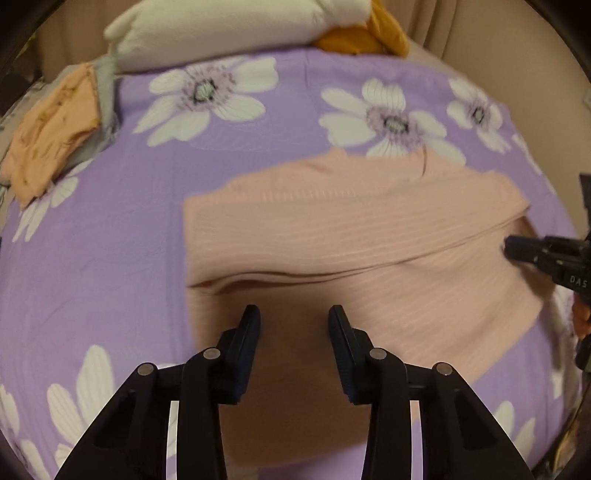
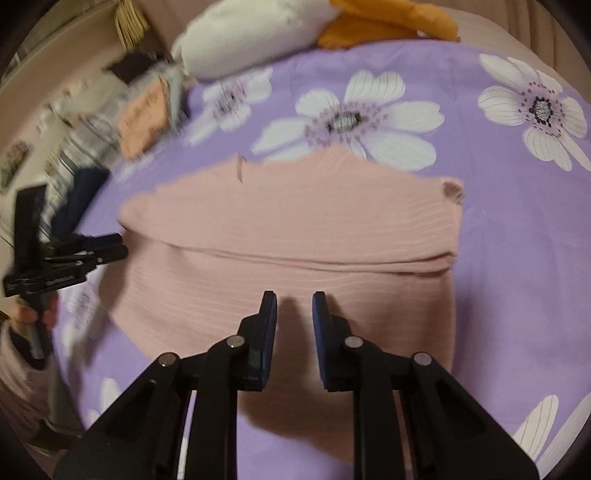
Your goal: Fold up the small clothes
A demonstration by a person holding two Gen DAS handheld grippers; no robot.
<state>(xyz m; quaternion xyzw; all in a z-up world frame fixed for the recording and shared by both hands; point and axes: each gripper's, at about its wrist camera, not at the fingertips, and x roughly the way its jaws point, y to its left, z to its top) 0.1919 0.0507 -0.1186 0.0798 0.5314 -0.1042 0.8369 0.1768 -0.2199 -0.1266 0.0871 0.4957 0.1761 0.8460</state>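
Observation:
A pale pink ribbed garment lies on the purple flowered bedsheet, its far part folded over the near part along a crosswise fold edge. It also shows in the right wrist view. My left gripper is open and empty, just above the garment's near part. My right gripper is open and empty above the garment's near half. The right gripper also shows at the right edge of the left wrist view, and the left gripper at the left of the right wrist view.
A folded orange and grey garment lies at the far left of the bed, seen also in the right wrist view. A white pillow and an orange cloth lie at the head. Striped and dark clothes are piled at the left.

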